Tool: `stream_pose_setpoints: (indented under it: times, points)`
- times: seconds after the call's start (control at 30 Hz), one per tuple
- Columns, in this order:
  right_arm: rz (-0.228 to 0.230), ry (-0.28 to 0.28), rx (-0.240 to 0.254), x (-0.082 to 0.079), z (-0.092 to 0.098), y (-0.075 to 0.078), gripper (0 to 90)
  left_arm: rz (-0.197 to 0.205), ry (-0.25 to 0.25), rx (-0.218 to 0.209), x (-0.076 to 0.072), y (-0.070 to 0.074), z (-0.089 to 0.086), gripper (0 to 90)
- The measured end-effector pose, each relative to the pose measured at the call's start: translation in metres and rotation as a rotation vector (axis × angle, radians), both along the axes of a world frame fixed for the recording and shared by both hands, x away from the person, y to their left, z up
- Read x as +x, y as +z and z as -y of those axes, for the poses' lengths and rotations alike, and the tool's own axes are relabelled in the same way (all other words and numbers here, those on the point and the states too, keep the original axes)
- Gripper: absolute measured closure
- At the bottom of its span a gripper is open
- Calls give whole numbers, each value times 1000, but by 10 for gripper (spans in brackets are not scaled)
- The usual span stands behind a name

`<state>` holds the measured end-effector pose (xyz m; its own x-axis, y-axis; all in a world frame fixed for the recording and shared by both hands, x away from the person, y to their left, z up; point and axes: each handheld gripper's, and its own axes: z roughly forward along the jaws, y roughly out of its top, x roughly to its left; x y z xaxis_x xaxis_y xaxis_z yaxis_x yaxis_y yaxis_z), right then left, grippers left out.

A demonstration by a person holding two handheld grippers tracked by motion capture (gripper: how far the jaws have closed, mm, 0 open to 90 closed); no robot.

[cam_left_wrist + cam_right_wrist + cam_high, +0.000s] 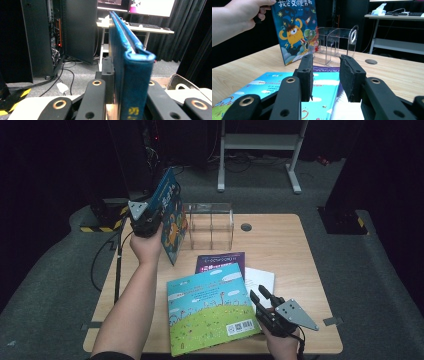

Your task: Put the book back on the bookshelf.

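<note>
My left gripper [145,220] is shut on the spine edge of a blue picture book [171,215], which stands upright and tilted over the table's far left, its lower corner near the tabletop. In the left gripper view the book's spine [130,62] runs straight up between the jaws of the left gripper [127,82]. The cover with its yellow monster [294,32] faces the right gripper view. My right gripper [258,293] rests at the near right, open, with nothing between its pads [325,72]. It points toward a green-and-blue book [210,312] lying flat.
A purple book [220,261] and a white sheet [261,279] lie partly under the flat book. A clear acrylic divider rack [211,225] stands at the back of the wooden table [290,250], beside a round cable hole [246,226]. Bare wood lies to the right.
</note>
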<state>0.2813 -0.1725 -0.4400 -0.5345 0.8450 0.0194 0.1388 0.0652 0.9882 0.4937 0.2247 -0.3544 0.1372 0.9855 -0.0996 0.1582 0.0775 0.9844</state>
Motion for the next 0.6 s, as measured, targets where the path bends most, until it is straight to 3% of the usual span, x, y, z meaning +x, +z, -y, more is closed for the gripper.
stream_pose_setpoints:
  times: [0.17,0.3,0.6]
  points:
    - [-1,0,-3,0,0,0,635,6,-1,12,-1,0,-2,794]
    - [2,-1,1,0,0,0,635,10,-1,11,-1,2,-1,733]
    - [4,-1,1,0,-1,1,635,-5,-6,19,0,3,-2,721]
